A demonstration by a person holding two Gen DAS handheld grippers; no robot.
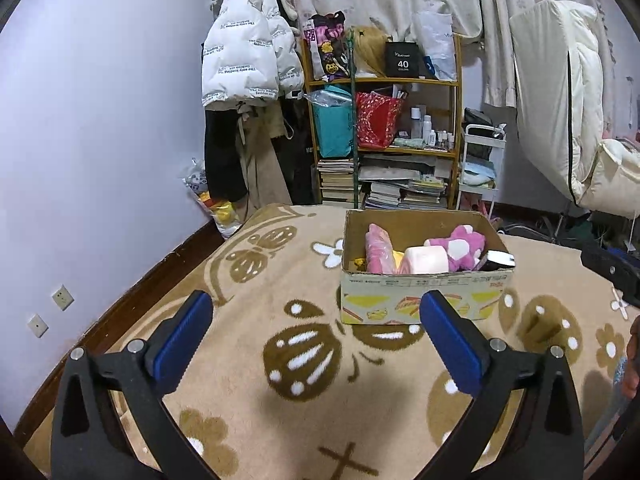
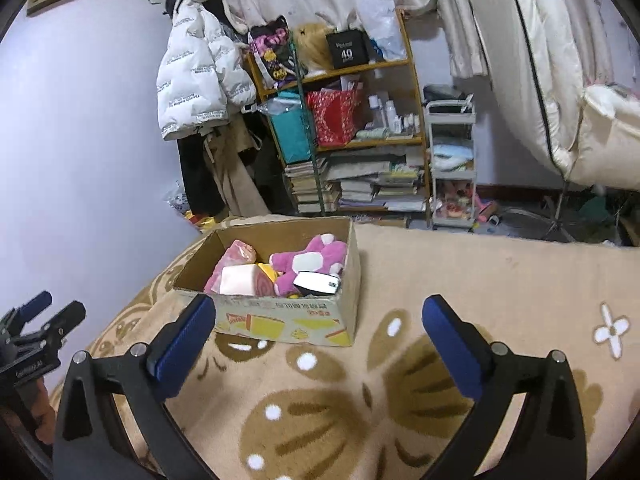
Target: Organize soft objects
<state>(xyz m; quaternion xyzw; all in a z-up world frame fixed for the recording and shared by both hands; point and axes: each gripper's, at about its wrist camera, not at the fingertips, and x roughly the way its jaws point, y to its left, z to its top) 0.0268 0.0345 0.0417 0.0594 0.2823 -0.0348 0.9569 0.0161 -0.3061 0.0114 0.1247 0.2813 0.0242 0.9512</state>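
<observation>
Both hand-held grippers — left (image 1: pixel 316 318), right (image 2: pixel 318 322) — spread empty; purple-white plush toy (image 2: pixel 310 258) in printed cardboard box (image 2: pixel 280 320) looks light, squashy — pinch its body.

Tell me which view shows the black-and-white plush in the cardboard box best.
Right wrist view. There the black-and-white plush lies in plain sight against the cardboard box's near wall, its white top facing the camera. In the left wrist view only a sliver shows, tucked into the box's far right corner.
</observation>
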